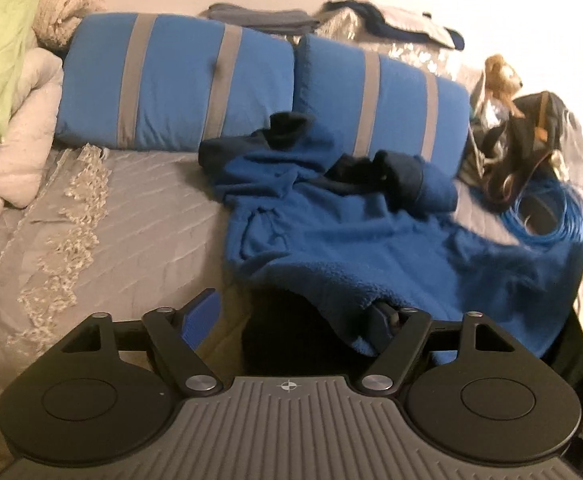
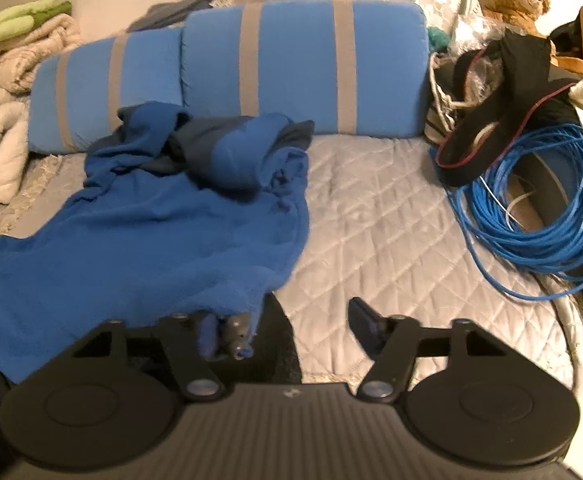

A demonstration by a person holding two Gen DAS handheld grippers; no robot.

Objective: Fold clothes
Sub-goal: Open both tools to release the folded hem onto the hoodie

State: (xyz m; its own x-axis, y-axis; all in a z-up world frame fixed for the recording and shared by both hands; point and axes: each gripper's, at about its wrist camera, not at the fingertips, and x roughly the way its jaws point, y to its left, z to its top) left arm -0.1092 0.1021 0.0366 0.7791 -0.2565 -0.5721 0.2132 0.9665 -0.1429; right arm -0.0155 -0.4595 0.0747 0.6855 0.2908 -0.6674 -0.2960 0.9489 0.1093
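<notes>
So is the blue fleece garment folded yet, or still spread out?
Not folded. The blue fleece garment lies spread lengthwise over the grey quilt, with its dark-trimmed top end bunched and rumpled against the striped pillows.

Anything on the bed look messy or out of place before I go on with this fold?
Yes. The blue fleece garment lies crooked, its dark-lined sleeves bunched in a heap against the striped pillows. A loose coil of blue cable sprawls on the quilt beside it, close enough to snag.

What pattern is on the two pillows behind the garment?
The pillows are blue with grey vertical stripes, clearest in the right wrist view.
</notes>
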